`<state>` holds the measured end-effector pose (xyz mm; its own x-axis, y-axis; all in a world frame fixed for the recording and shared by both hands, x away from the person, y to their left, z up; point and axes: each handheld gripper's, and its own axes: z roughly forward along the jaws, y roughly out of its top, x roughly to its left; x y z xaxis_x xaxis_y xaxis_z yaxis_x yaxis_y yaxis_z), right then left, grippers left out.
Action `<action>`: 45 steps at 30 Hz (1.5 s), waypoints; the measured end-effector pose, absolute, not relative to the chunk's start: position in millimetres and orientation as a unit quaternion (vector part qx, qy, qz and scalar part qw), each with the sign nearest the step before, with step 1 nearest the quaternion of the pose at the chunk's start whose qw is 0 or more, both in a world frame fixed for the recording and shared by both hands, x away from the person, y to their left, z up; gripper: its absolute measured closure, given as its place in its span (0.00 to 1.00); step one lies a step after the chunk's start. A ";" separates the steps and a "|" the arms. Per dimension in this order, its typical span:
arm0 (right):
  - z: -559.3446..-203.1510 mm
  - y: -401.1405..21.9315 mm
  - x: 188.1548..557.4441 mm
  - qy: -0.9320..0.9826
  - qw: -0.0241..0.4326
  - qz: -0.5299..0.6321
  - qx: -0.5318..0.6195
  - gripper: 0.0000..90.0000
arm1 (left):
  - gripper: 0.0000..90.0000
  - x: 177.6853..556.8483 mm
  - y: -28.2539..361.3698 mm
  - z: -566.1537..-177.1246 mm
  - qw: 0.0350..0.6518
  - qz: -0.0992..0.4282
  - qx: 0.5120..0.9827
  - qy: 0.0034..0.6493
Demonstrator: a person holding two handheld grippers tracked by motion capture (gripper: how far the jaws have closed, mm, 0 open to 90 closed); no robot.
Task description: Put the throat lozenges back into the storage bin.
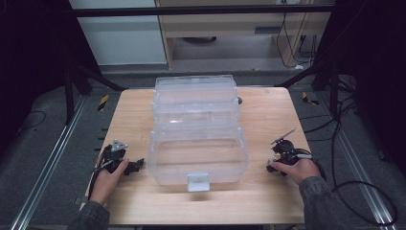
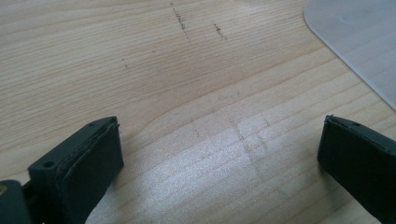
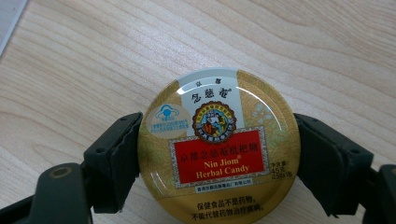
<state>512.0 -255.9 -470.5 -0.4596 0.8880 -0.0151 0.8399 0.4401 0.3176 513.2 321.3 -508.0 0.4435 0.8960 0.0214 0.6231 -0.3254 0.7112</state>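
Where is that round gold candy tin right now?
The candy tin sits clamped between the right gripper's fingers, just above the wooden table. In the high view that gripper is right of the clear plastic box.

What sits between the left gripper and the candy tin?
In the high view, the clear plastic box stands mid-table between the left gripper and the right gripper, which holds the candy tin.

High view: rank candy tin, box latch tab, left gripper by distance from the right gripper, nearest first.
1. Candy tin: clamped between the right gripper's jaws.
2. Latch tab: front middle of the clear plastic box, toward the table's centre.
3. Left gripper: far side of the box, open over bare wood.
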 end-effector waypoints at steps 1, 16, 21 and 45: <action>-469.5 -255.9 512.0 0.844 0.091 0.134 0.512 0.23 | 0.00 513.1 321.3 -508.0 0.322 0.212 0.786 0.483; -447.3 -256.4 507.4 0.843 0.111 0.154 0.504 0.23 | 0.00 513.2 321.2 -508.0 0.323 0.211 0.786 0.483; -438.5 -255.1 503.5 0.842 0.114 0.163 0.502 0.23 | 0.00 513.2 321.2 -508.0 0.323 0.211 0.786 0.483; -389.5 -244.4 491.1 0.853 0.148 0.184 0.466 0.23 | 0.00 513.3 321.1 -508.1 0.323 0.211 0.786 0.483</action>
<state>491.1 -244.4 -389.5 -0.5219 0.8492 -0.0807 0.7400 0.4978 0.4523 513.3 321.1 -508.1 0.4441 0.8958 0.0193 0.6232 -0.3243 0.7117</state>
